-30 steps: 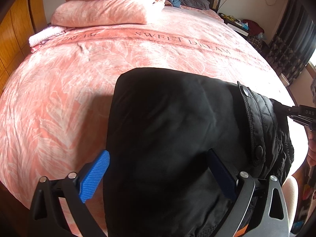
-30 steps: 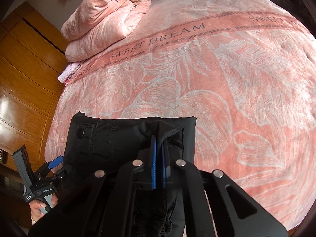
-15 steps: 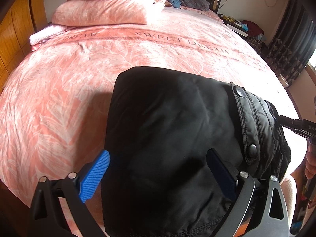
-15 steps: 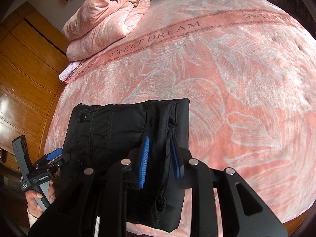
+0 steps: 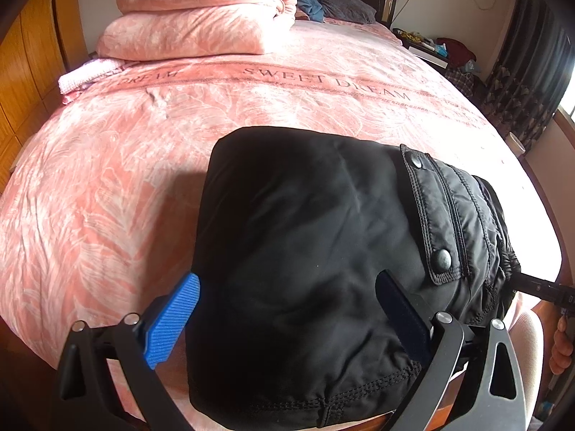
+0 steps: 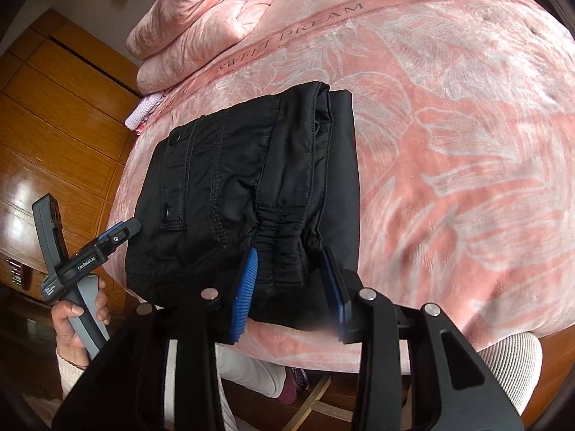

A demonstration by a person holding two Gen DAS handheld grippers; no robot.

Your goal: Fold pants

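Note:
The black pants (image 5: 305,233) lie folded into a compact bundle on the pink bedspread (image 5: 107,179), near its front edge. My left gripper (image 5: 287,309) hovers over the bundle's near end, open wide, with one blue pad off each side. In the right wrist view the pants (image 6: 233,172) show their snap pocket and gathered elastic waistband. My right gripper (image 6: 289,280) is at that waistband end with its jaws opening. The fabric sits between the pads, and they do not press on it. The left gripper (image 6: 118,237), held in a hand, appears at the bundle's left edge.
A folded pink blanket (image 5: 201,18) is stacked at the bed's far left, with a small pale cloth (image 5: 86,75) beside it. A wooden wardrobe (image 6: 54,125) stands left of the bed. A nightstand (image 5: 431,50) and dark curtains (image 5: 521,82) are at the far right.
My right gripper opened off the waistband fold and drew back toward the bed's edge, leaving the pants lying flat. The left gripper stayed open in place.

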